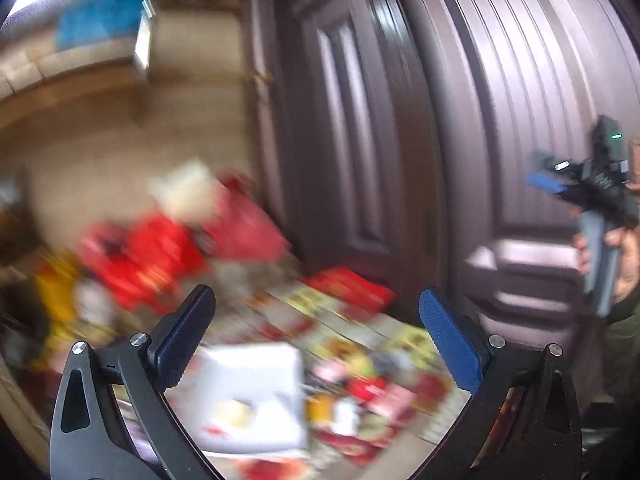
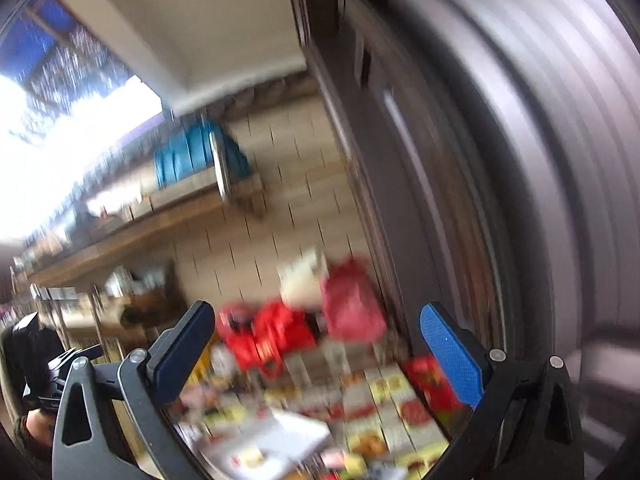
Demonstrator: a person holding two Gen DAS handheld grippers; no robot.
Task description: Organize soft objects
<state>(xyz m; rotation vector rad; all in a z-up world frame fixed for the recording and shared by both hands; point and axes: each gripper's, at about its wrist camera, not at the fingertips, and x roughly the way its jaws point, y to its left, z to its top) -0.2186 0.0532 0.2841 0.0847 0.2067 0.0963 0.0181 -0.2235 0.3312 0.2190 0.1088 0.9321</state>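
Here both claws stand wide and hold nothing: the left claw point(image 1: 316, 332) and the right claw point(image 2: 318, 346) each show a dark pad and a blue ribbed pad well apart, with only blurred clutter between them. Just below and ahead of the left claw lies a white box point(image 1: 248, 396), flat-sided and stiff by its look, on a patterned cloth point(image 1: 348, 320) of red and yellow squares that covers the worktop. Farther ahead and to the left sits a heap of red bags point(image 1: 160, 256), with a pinkish-red bag point(image 1: 244, 224) beside a pale one point(image 1: 184, 192); in the right view the same pinkish-red bag point(image 2: 352, 304) lies straight ahead between the pads. These are most likely the soft things to sort, though motion blur hides their detail. Judging by their crumpled, sagging outlines, they should be light and yielding, probably thin film or fabric, possibly slippery; a pinch on a gathered fold or the upper edge would likely hold better than a squeeze on the bulging middle. To the right of both claws rises a dark panelled door point(image 1: 500, 120), hard and glossy. The right claw's handle, gripped by a hand point(image 1: 624, 264), shows at the far right of the left view.
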